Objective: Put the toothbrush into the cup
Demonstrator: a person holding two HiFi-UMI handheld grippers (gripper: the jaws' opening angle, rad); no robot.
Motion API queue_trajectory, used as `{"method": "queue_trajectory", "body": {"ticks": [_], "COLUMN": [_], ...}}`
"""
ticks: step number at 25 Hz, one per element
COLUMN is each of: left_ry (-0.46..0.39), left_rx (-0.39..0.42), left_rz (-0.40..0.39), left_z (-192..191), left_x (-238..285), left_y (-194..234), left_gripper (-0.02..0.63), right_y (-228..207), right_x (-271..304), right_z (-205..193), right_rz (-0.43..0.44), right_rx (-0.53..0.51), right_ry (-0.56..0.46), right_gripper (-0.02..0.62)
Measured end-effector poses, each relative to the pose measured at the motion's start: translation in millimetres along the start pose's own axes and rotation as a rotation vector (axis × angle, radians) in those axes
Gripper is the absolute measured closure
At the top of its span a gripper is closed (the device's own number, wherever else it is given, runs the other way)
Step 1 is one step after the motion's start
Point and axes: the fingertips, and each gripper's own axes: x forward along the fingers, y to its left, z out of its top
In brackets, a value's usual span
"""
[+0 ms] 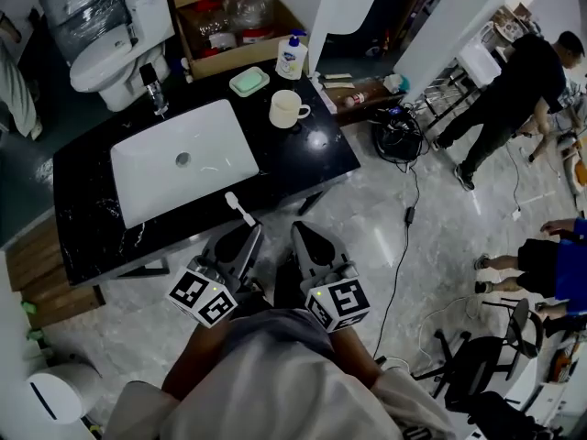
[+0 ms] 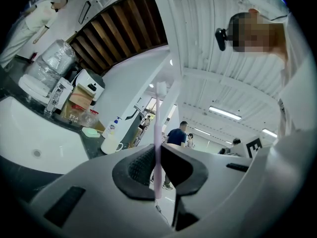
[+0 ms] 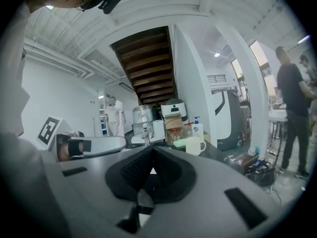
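Observation:
My left gripper (image 1: pixel 244 231) is shut on a pale toothbrush (image 1: pixel 240 208), held off the near edge of the black counter (image 1: pixel 83 218), brush head up and away from me. In the left gripper view the toothbrush (image 2: pixel 159 133) stands upright, pinched between the dark pads (image 2: pixel 143 165) of the left gripper (image 2: pixel 158 170). The cream cup (image 1: pixel 286 109) stands on the counter right of the white sink (image 1: pixel 215 168), well beyond the toothbrush; it shows as the cup (image 2: pixel 111 145) and the cup (image 3: pixel 195 145). My right gripper (image 1: pixel 306 235) hangs beside the left, shut and empty; the right gripper (image 3: pixel 151 168) shows nothing between its jaws.
On the counter stand a faucet (image 1: pixel 152 88), a green soap dish (image 1: pixel 249 82) and a soap bottle (image 1: pixel 291 58). A toilet (image 1: pixel 110 49) and a cardboard box (image 1: pixel 229 26) lie behind. Cables (image 1: pixel 399 136) trail on the floor at right, where people (image 1: pixel 509 90) stand.

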Motion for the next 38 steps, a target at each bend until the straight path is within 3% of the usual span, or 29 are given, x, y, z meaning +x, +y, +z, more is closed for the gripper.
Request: {"method": "queue_trajectory", "body": {"ticks": [20, 38], "left_ry": [0.043, 0.067], "left_rx": [0.003, 0.062], "left_rz": [0.036, 0.108], "left_z": [-5, -9], "left_x": [114, 209], "left_y": [22, 26], "left_gripper": [0.563, 0.563], "right_y": [-102, -188], "right_x": [53, 75], "right_z": [17, 31], "right_rz": [0.052, 0.109], "right_rx": [0.031, 0.081], "right_ry": [0.01, 0.005], "right_gripper": [0.589, 0.589]}}
